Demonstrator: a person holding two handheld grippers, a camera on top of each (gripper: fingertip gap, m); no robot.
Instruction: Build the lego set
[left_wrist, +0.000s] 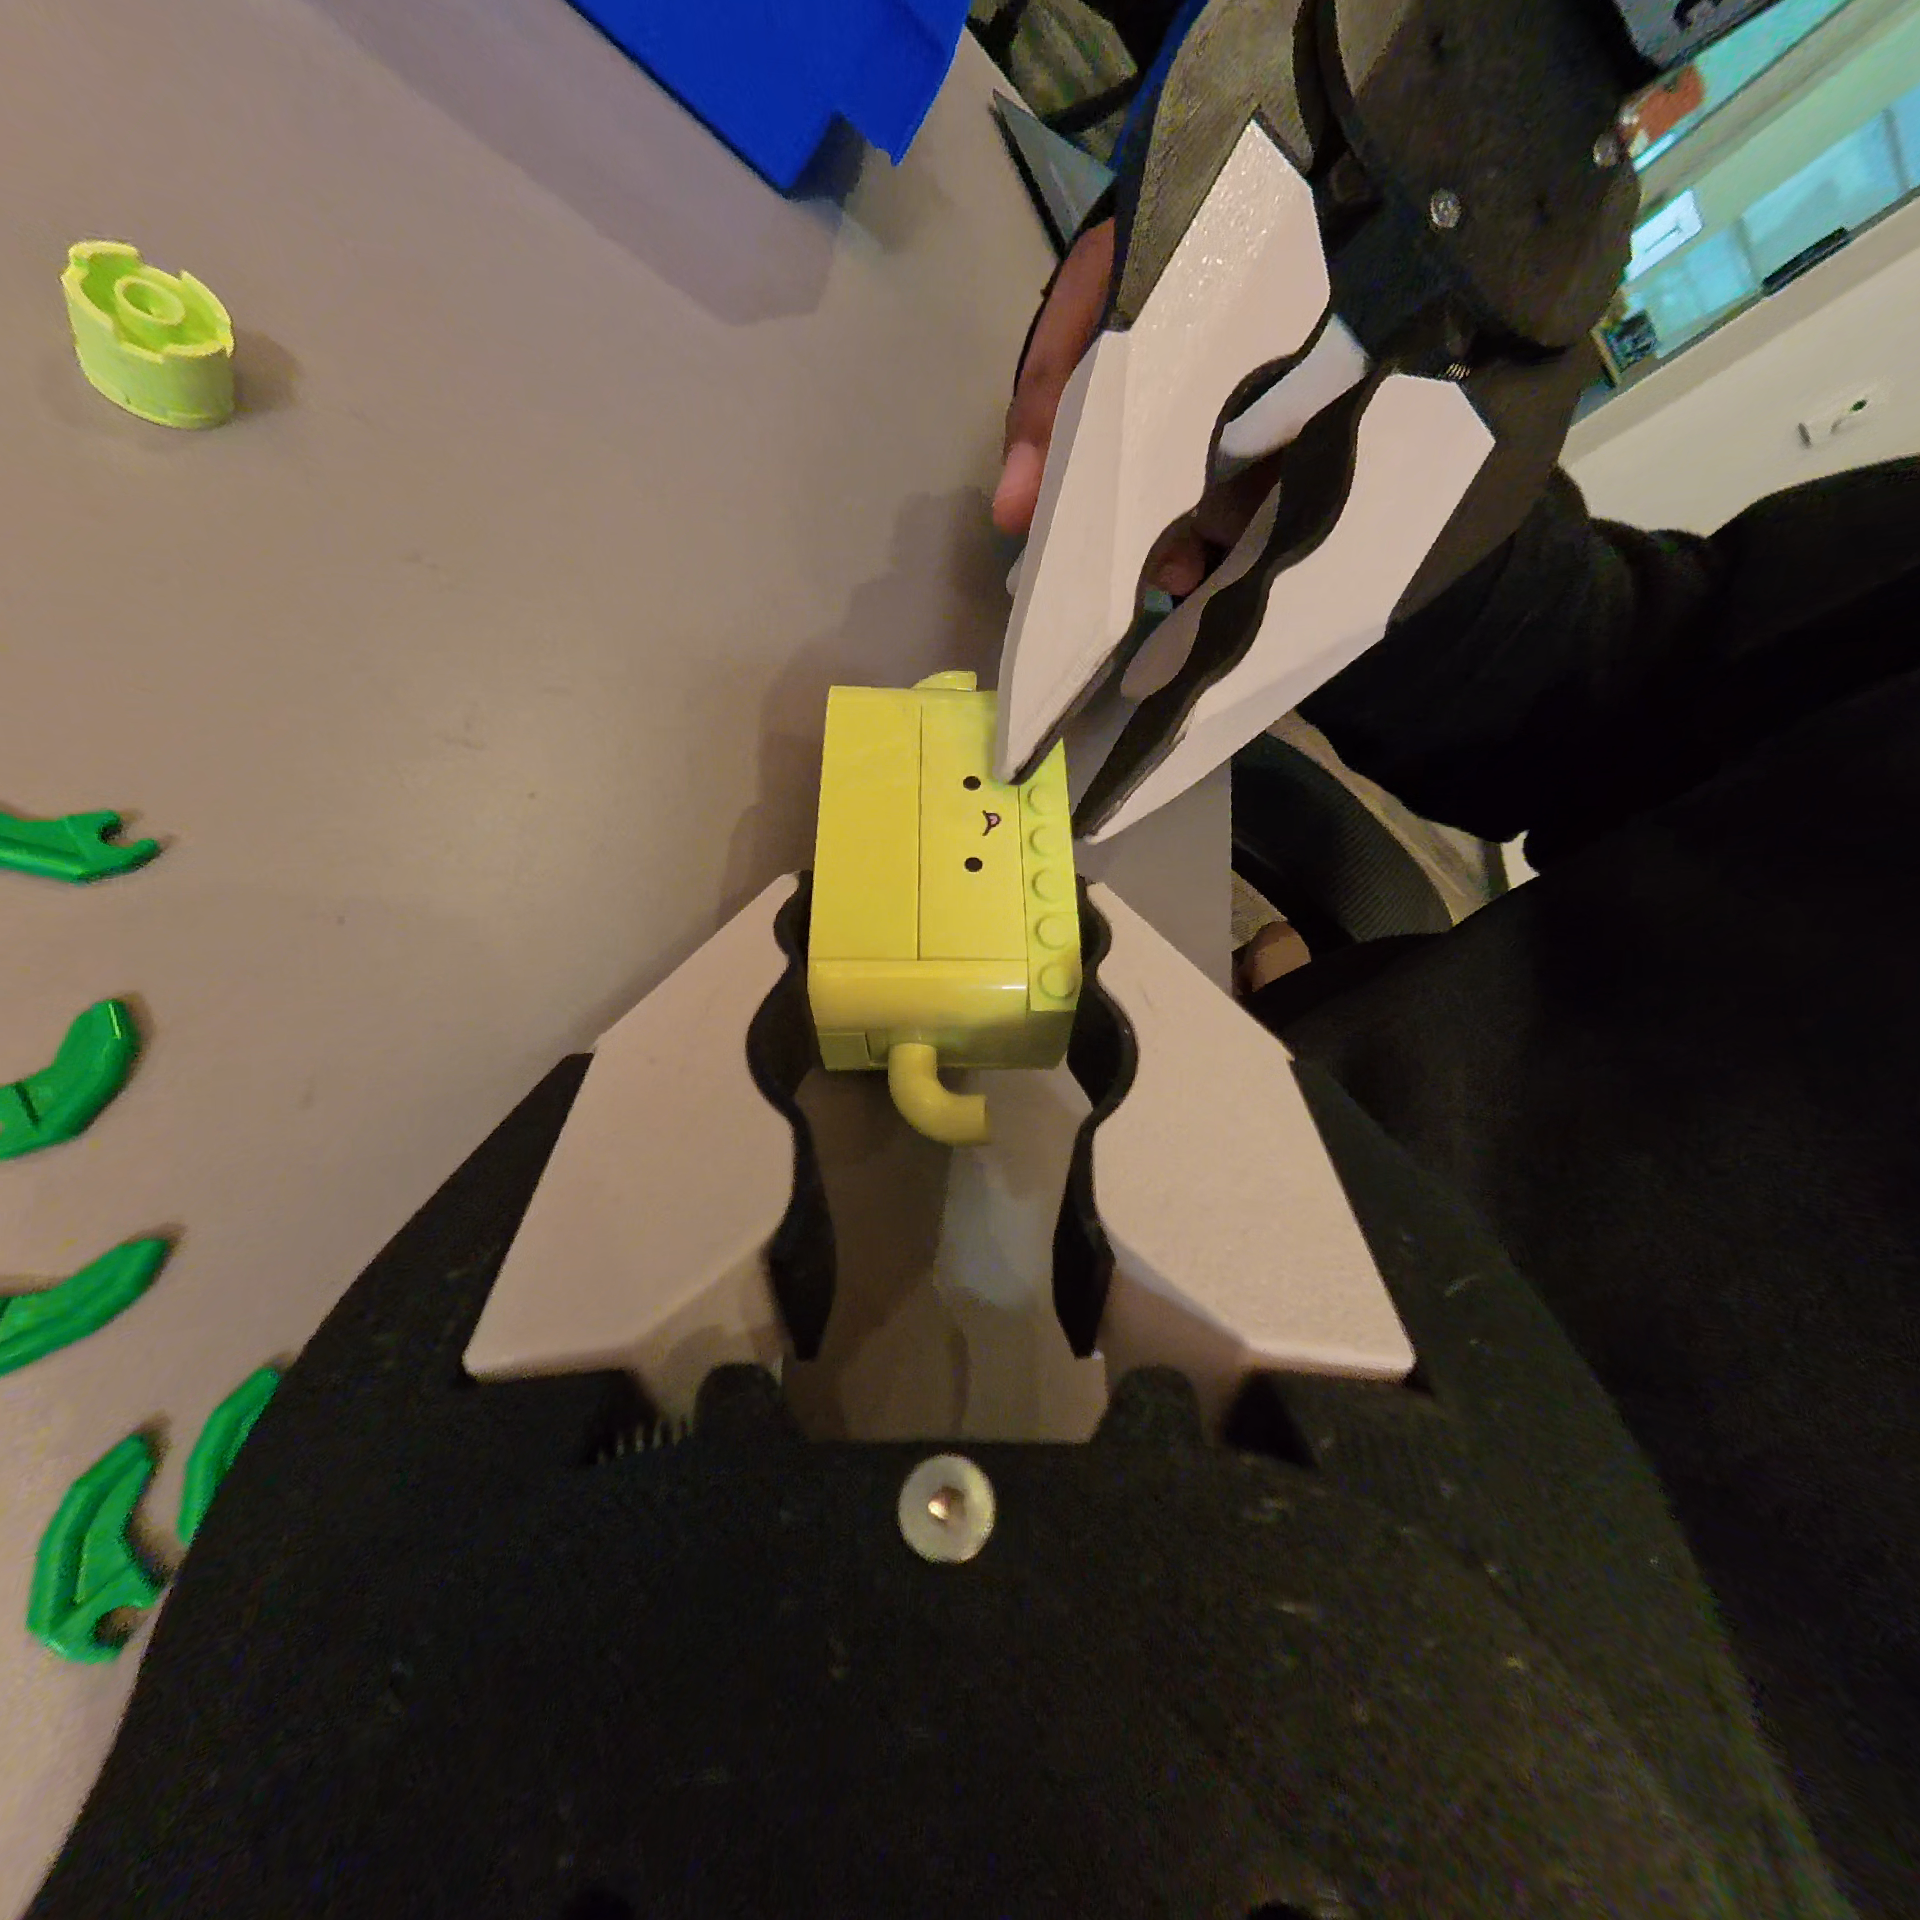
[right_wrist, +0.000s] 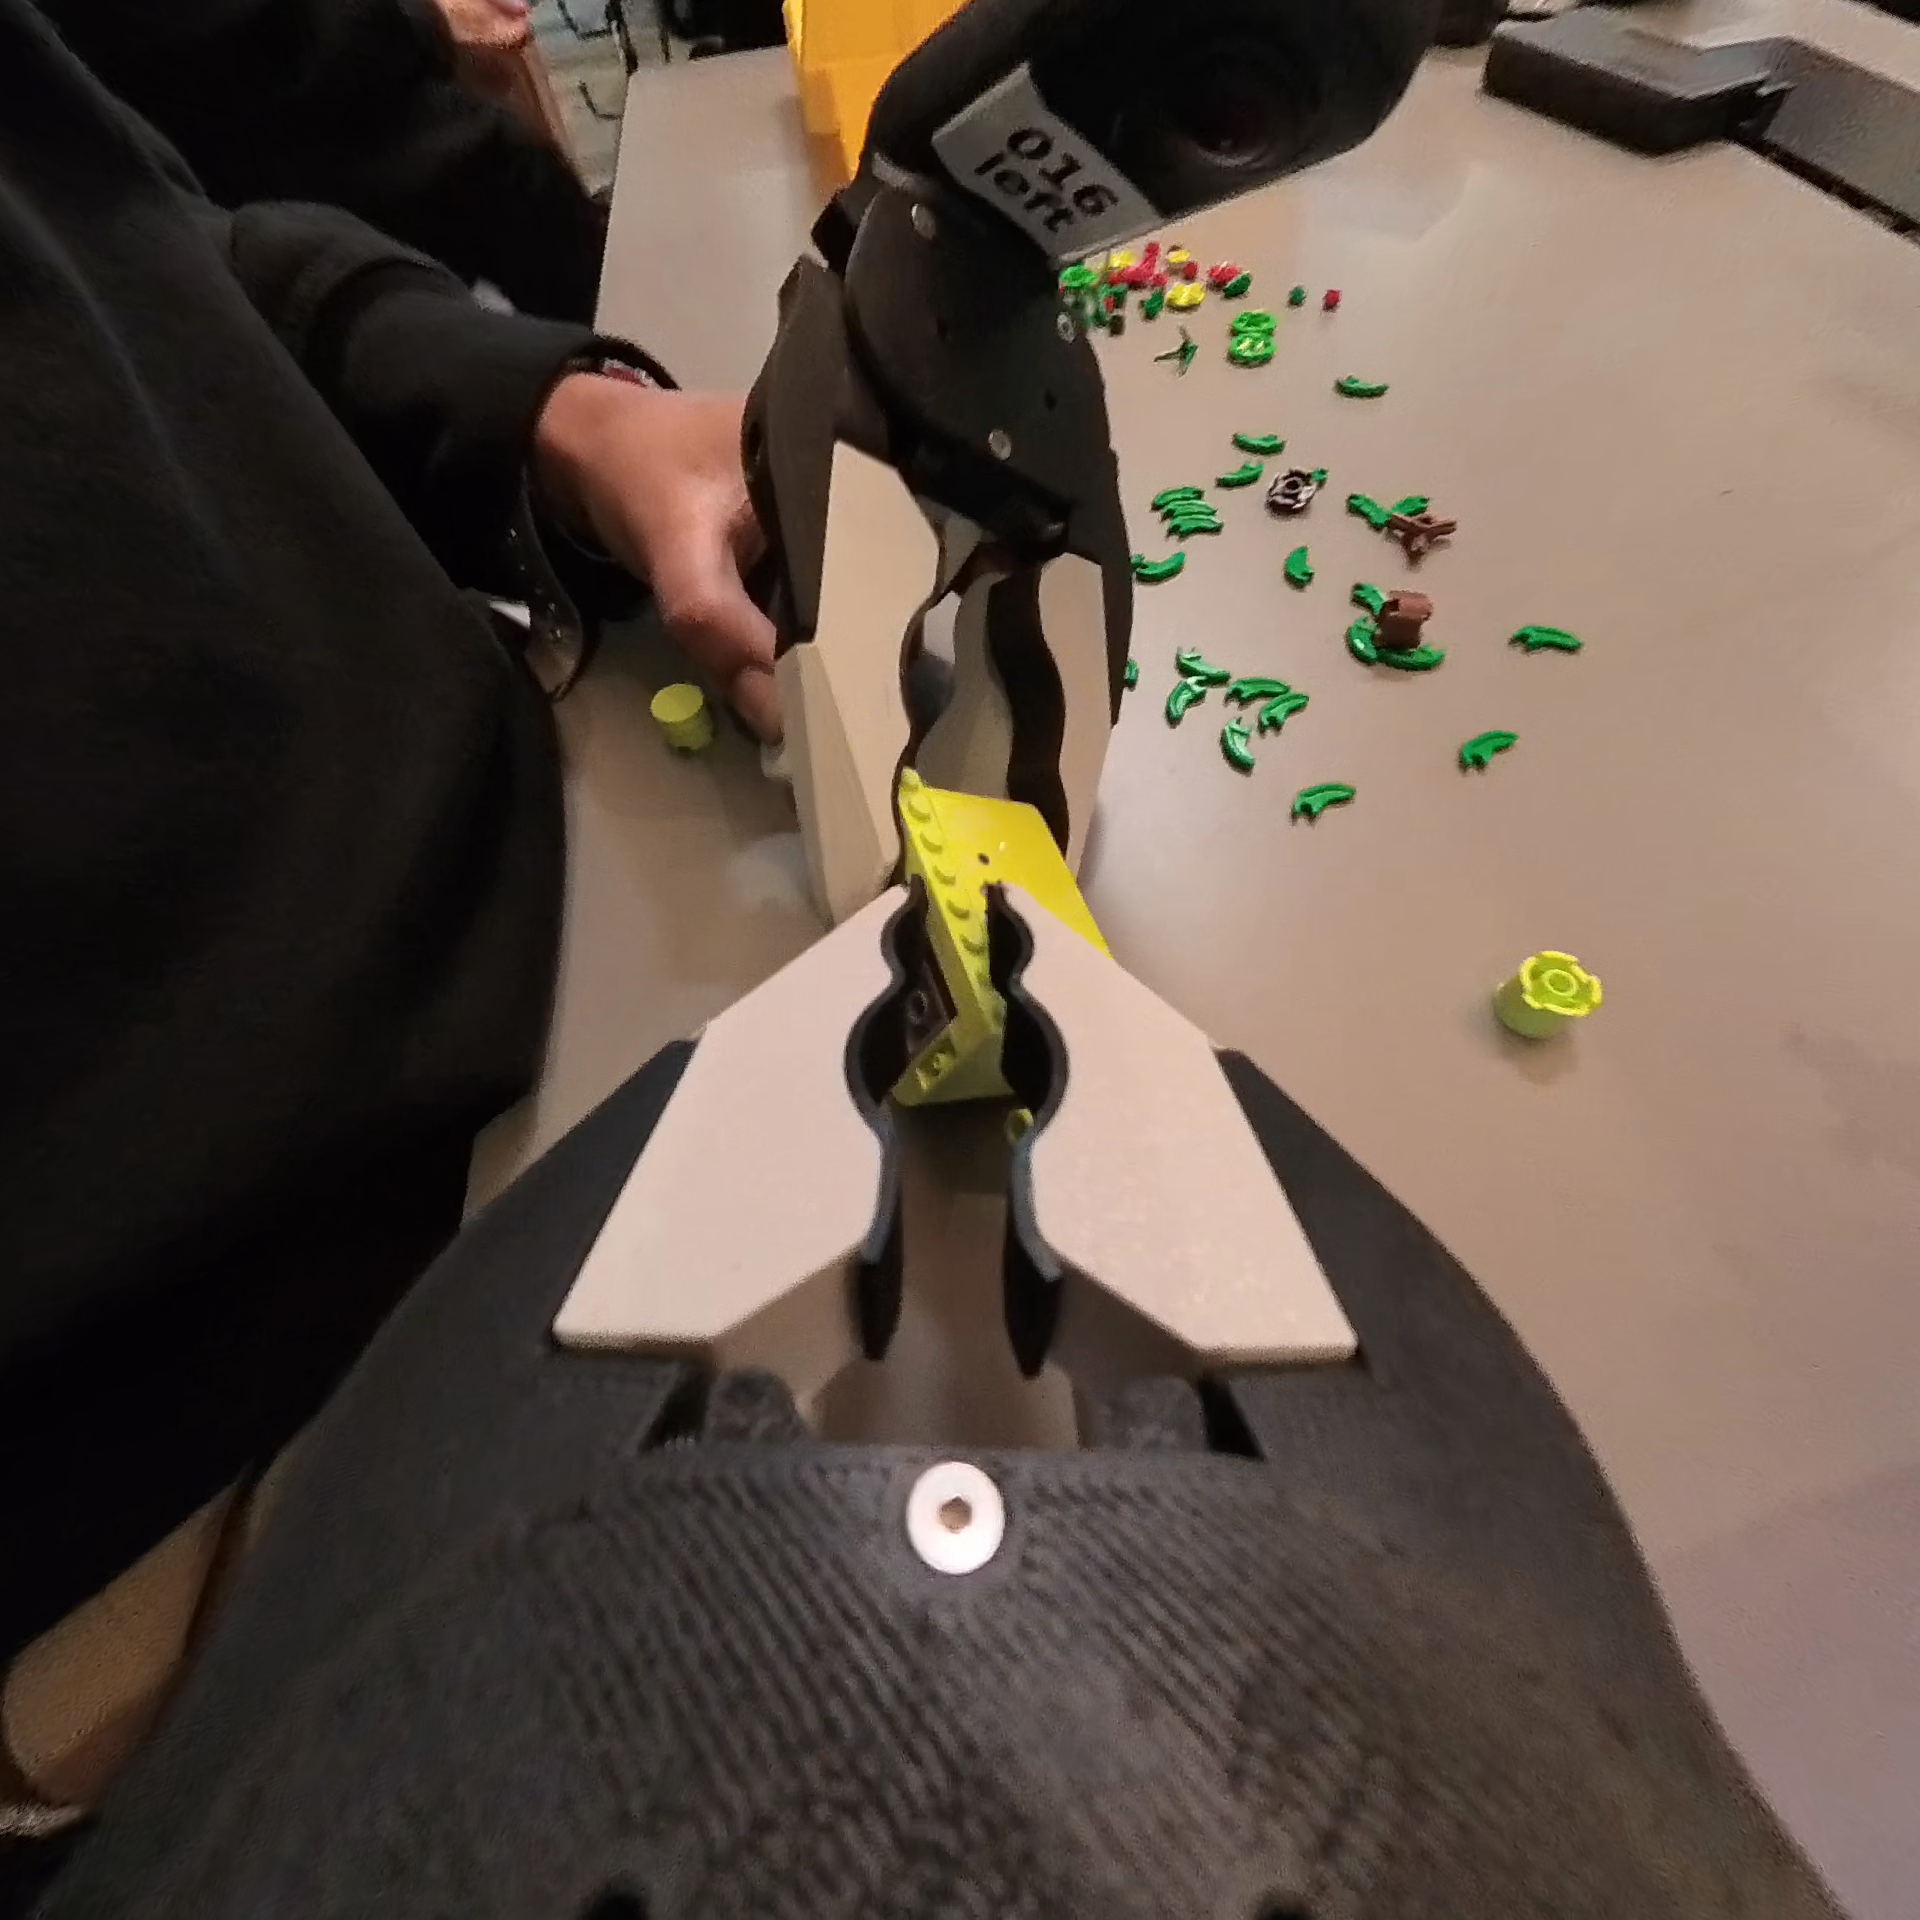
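Grey tabletop (right_wrist: 1558, 1195), strewn with green leaf pieces (right_wrist: 1257, 691), two lime round bricks (right_wrist: 1548, 992) and a brown stump piece (right_wrist: 1405, 618) off to the right of the right gripper's jaws. Lime block build (left_wrist: 940, 883), face-printed, studded along one edge, curved hook below: grasped between the tips of the left gripper (left_wrist: 940, 951), jaws clenched on it. Right gripper (right_wrist: 951, 945): jaws nearly closed, tips pinching the build's studded edge from the opposite end.

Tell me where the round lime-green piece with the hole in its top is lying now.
The round lime-green piece lies alone on the table, upper left in the left wrist view, above the green leaves.
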